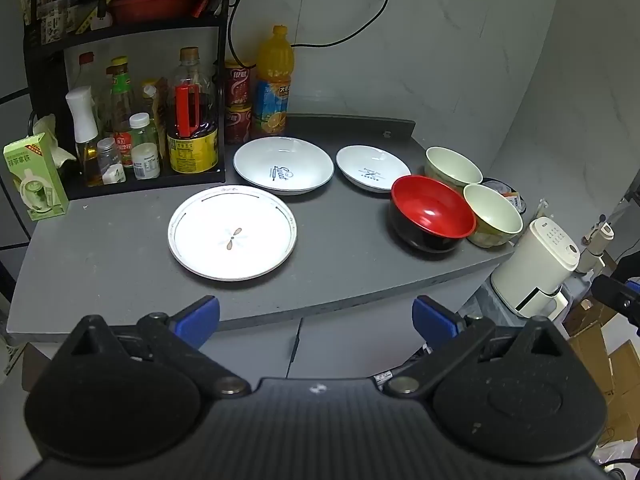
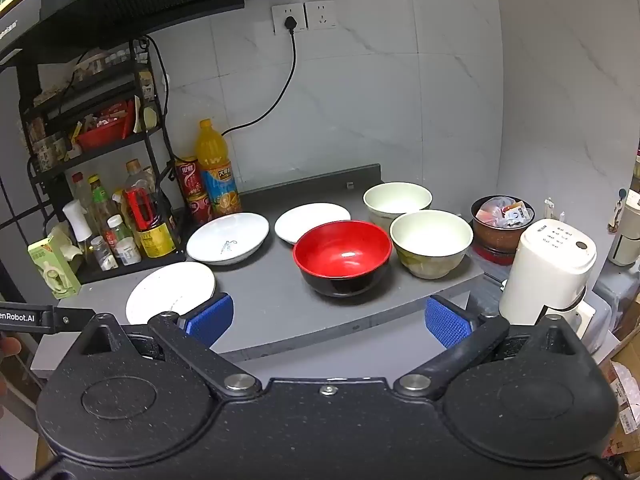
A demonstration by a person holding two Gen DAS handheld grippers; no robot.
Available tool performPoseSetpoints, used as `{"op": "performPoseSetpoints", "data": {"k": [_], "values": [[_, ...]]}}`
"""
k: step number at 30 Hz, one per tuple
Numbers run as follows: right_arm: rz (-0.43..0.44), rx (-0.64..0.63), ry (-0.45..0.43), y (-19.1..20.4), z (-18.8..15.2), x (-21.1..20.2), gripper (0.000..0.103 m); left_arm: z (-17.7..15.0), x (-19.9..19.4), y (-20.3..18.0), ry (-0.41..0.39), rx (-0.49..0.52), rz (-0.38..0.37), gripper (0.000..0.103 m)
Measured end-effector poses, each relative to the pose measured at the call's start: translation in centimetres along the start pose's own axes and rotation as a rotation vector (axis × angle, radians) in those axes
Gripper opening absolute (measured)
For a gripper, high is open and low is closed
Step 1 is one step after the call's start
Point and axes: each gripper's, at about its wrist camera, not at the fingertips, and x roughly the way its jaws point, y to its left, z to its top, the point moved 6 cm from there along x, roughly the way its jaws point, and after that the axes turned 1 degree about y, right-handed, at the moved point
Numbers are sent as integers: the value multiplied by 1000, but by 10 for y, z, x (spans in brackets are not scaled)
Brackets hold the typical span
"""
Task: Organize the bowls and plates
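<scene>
A: Biggest first: the grey tabletop (image 1: 120, 256) carries everything. The flat plate (image 1: 233, 237) lies nearest its front edge, the large deep plate (image 1: 283, 164) behind it, and the smaller plate (image 1: 373, 167) to that one's right.

B: And the bowls?

A: The red bowl (image 2: 342, 255) sits toward the right end, with a pale bowl (image 2: 431, 242) just beside it and a second pale bowl (image 2: 397, 199) behind, close by. Nothing is stacked yet, so I judge the sorting hasn't begun.

B: What might go wrong?

A: The bowls crowd the right end of the tabletop, with a white appliance (image 2: 548, 268) below and beyond the edge. A sideways nudge while lifting the red bowl could push a pale bowl off. The flat plate lies low on the surface, so a tool may slip on its rim.

B: The tools?

A: The left tool (image 1: 316, 318) is spread wide, empty, hanging before the front edge and touching nothing. The right tool (image 2: 329, 318) is likewise released and wide, holding nothing, its blue pads (image 2: 446, 320) clear of the dishes.
</scene>
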Motion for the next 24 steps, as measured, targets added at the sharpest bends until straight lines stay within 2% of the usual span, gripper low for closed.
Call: {"op": "performPoseSetpoints", "data": {"k": [9,24], "values": [[-4,14,-19,1,3,-4,103,7,-6,-4,-6,3,5,102],[5,-1,-34,0,0,-8,103,0,-11,-4,-17,-1,1,102]]}}
